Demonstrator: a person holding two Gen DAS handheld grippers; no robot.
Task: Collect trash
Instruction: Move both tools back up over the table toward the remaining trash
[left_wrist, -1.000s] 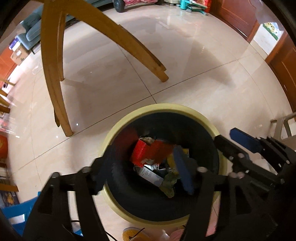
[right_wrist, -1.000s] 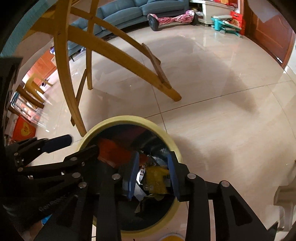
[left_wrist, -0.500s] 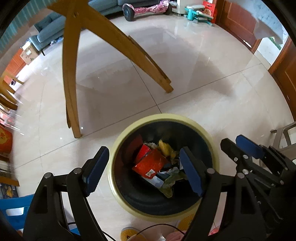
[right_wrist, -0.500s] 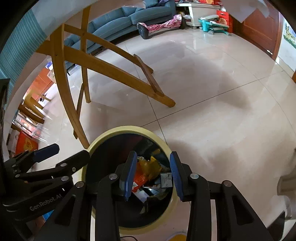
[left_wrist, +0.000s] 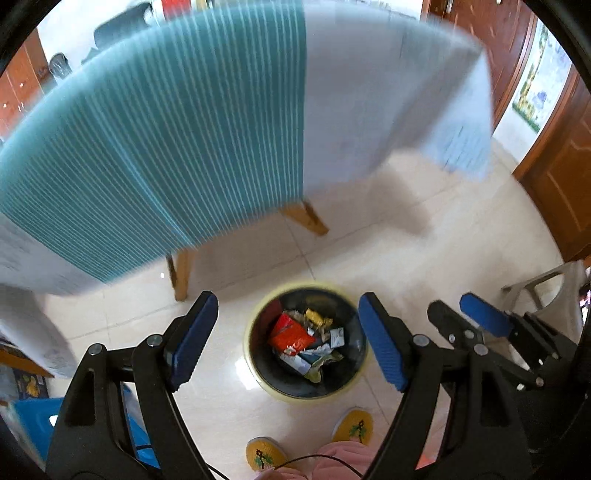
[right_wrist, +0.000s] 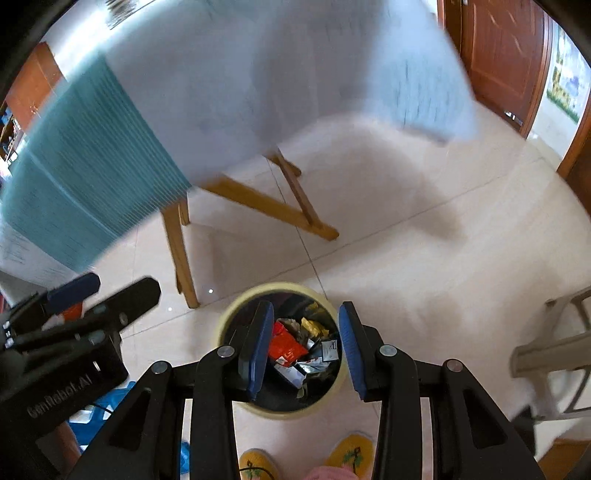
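Glossy cream tiled floor (left_wrist: 424, 258) carries a round yellow-rimmed black trash bin (left_wrist: 354, 384) holding red and yellow wrappers (left_wrist: 290, 334), near wooden table legs (right_wrist: 177, 243). Left gripper (left_wrist: 288, 343) spread wide, empty. Right gripper (right_wrist: 306, 347) parted, empty, above bin.

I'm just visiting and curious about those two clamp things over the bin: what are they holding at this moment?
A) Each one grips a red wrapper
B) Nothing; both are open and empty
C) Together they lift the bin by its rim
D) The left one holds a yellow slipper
B: the left gripper and the right gripper both show an open gap between their blue pads, and the wrappers lie down inside the trash bin.
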